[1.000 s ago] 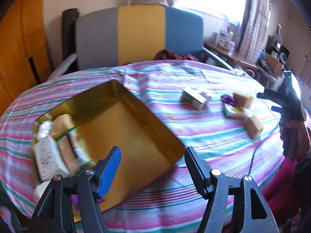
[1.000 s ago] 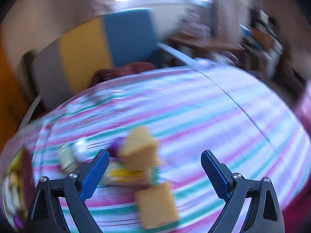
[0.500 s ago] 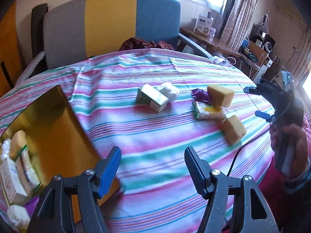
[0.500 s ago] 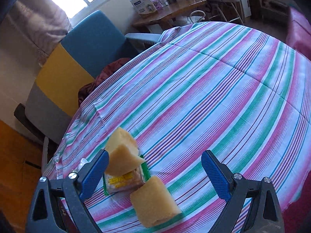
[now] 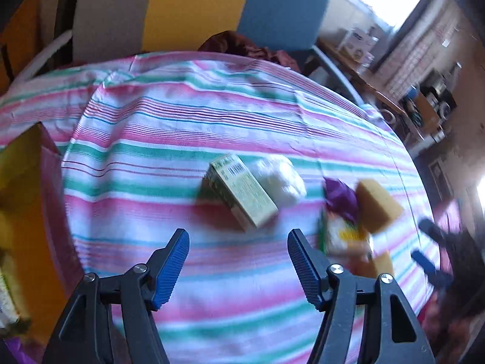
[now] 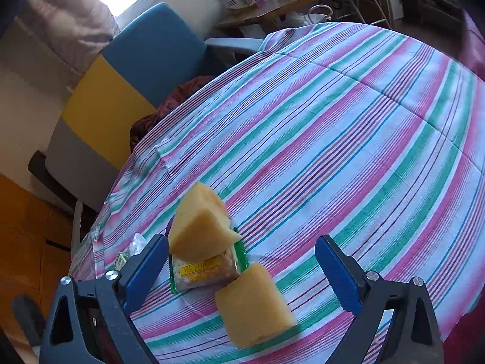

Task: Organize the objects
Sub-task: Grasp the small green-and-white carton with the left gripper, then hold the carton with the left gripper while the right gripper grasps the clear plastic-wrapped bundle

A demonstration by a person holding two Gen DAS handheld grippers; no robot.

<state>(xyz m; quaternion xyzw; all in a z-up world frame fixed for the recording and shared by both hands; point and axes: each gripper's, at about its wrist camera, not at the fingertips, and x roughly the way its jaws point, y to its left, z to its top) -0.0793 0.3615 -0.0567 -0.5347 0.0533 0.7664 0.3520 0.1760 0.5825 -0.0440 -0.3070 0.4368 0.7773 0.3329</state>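
Snack items are scattered on the striped tablecloth [image 5: 188, 127], and going left to right in the left wrist view you've got the gold tin [image 5: 21, 200] poking in at the left edge, then a stretch of bare cloth, then a pale green carton [image 5: 242, 191] lying flat and touching a soft white wad [image 5: 282, 179]. Right of that is a crinkly purple wrapper [image 5: 339, 197], a clear snack packet [image 5: 342, 236] and a spongy yellow block [image 5: 379, 206] leaning on it, all a bit blurred. The left gripper [image 5: 238, 261] hovers low with jaws wide apart, nothing in them. In the right wrist view the right gripper [image 6: 242, 270] is spread open too, straddling the packet and a second sponge block [image 6: 254, 303], with lots of open cloth to the right up to the table's edge.
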